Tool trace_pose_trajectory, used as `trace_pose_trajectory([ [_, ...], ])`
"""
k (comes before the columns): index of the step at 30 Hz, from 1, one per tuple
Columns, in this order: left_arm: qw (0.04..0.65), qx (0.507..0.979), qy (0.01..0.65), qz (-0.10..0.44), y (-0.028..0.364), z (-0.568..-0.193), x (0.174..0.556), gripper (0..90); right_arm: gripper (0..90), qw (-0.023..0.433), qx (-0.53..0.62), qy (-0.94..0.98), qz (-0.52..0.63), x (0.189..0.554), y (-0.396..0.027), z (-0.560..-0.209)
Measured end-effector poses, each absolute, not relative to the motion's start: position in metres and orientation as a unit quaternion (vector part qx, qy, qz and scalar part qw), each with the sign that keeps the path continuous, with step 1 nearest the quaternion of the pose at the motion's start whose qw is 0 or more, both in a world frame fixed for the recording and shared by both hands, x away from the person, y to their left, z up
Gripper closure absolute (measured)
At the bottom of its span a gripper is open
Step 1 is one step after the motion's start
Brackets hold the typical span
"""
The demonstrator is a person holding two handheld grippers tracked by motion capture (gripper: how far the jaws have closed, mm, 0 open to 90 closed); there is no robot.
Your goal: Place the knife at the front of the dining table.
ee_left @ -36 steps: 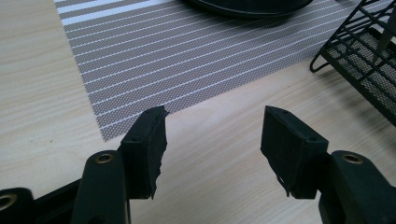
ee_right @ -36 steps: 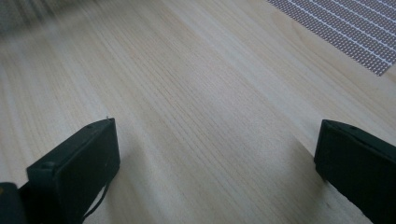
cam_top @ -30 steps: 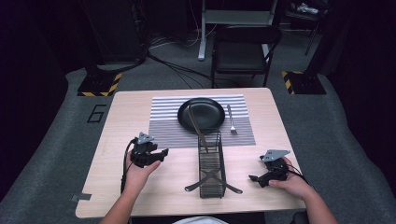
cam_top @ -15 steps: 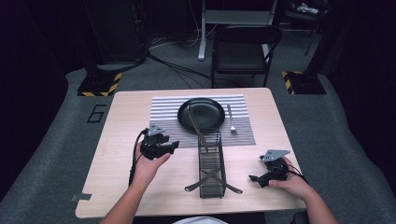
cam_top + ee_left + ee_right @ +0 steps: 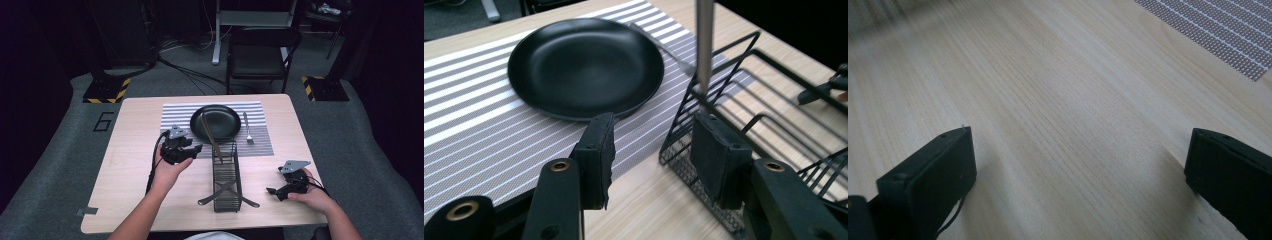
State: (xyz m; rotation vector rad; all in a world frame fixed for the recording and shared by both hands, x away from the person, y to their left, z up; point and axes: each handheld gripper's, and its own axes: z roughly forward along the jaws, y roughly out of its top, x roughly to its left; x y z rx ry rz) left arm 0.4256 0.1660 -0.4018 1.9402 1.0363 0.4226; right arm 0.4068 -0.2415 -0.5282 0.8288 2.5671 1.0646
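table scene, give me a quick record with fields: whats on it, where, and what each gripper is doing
surface: wooden table with a striped placemat at the far side
plate: black plate on the placemat
fork: fork on the placemat, beside the plate
rack: black wire rack near the table's middle, a utensil leaning up from its far end over the plate
left gripper: left gripper open, empty, pointed towards the rack's far end
right gripper: right gripper open, empty, low over bare wood
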Motion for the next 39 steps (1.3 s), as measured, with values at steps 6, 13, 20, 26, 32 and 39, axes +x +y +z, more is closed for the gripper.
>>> trace_pose_trajectory([
  [6, 0.44, 0.785, 0.403, 0.165, 0.151, -0.397, 0.431, 54.0, 0.0, 0.121, 0.283, 0.879, 0.364, 0.407, -0.242, -0.528],
  [13, 0.434, 0.793, 0.396, 0.164, 0.138, -0.399, 0.439, 57.4, 0.0, 0.12, 0.283, 0.879, 0.364, 0.407, -0.241, -0.528],
  [20, 0.438, 0.792, 0.395, 0.156, 0.133, -0.4, 0.445, 60.0, 0.0, 0.119, 0.284, 0.879, 0.364, 0.406, -0.241, -0.528],
  [26, 0.446, 0.789, 0.395, 0.151, 0.129, -0.403, 0.45, 64.2, 0.0, 0.119, 0.283, 0.879, 0.364, 0.406, -0.241, -0.528],
  [32, 0.455, 0.784, 0.394, 0.148, 0.127, -0.405, 0.454, 68.4, 0.0, 0.119, 0.283, 0.879, 0.364, 0.406, -0.241, -0.528],
  [39, 0.463, 0.783, 0.387, 0.148, 0.121, -0.407, 0.454, 71.8, 0.0, 0.119, 0.284, 0.879, 0.365, 0.406, -0.241, -0.528],
])
